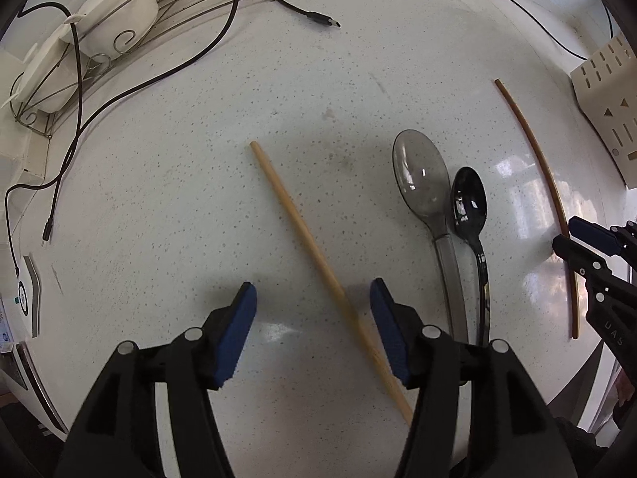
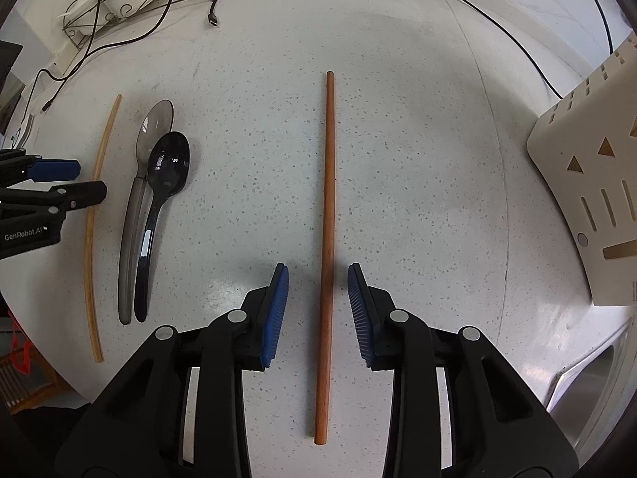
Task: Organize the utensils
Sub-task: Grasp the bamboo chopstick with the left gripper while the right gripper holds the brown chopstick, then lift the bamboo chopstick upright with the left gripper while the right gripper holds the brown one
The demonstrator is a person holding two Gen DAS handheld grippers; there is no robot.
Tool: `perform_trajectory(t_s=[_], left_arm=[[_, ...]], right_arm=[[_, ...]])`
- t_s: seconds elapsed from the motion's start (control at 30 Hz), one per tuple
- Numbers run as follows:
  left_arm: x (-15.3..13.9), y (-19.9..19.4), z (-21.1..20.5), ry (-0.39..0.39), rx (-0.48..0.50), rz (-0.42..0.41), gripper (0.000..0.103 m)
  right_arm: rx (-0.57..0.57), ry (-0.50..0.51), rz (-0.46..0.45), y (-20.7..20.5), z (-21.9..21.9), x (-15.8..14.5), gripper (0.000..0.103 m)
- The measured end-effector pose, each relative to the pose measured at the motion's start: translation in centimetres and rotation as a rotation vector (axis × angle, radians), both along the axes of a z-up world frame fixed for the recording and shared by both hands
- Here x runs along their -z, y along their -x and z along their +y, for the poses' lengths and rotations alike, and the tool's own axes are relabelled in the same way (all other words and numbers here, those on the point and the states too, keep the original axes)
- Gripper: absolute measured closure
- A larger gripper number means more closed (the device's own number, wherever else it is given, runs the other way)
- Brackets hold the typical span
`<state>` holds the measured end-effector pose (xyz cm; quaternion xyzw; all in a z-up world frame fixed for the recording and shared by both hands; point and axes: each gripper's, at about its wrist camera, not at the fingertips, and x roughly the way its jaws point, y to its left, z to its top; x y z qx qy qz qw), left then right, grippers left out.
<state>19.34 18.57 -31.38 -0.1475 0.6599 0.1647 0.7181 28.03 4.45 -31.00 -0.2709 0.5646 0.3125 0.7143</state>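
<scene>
A speckled white bench (image 2: 418,159) is seen from above, with open surface left between the utensils. At its far left a wire dish rack (image 1: 119,40) holding white bowls is placed, black cables (image 1: 223,32) are trailed across the back, a cream perforated holder (image 2: 589,199) is set at the right, and a steel sink edge (image 2: 589,374) is met at the near right corner.

The left gripper (image 1: 313,334) is held wide open above the bench, nothing being grasped; a pale wooden chopstick (image 1: 302,235) is laid slantwise between its blue pads, closer to the right one. The right gripper (image 2: 317,310) is partly open, and a reddish-brown chopstick (image 2: 329,215) is laid straight between its pads without being pressed by either.

Between the two chopsticks a clear grey spoon (image 1: 422,175) and a black spoon (image 1: 469,199) are laid side by side, touching, handles toward the camera.

"GenRobot.AI" can be read on the left gripper's body in the right wrist view.
</scene>
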Motion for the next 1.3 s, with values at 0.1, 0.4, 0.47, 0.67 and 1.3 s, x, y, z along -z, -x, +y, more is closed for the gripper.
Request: perform_trajectory(t_s=[0.1,0.4,0.47,0.67,1.3], left_arm=[[0.1,0.6,0.2,0.018,-0.02,-0.008,0.045],[-0.7,1.3,-0.6,-0.002,0.009,-0.027,0.083],[-0.7,1.4,-0.7,-0.003,0.018,-0.03,0.09],[-0.3,1.8,-0.1,0.111,-0.024,-0.075,0.096],[-2.1,2.1,1.3,0.134,-0.025,-0.122,0.098]], right_arm=[[-0.003,-0.001,-0.002,0.2,0.1,0.0,0.086],[-0.002,0.001,0.005,0.3,0.2,0.1,0.097],[-0.001,-0.002,0.009,0.2,0.3,0.1,0.097],[0.006,-0.015,0.029,0.1,0.3,0.1,0.097],[0.044,-0.066,0.064,-0.6,-1.8,-0.4,0.097]])
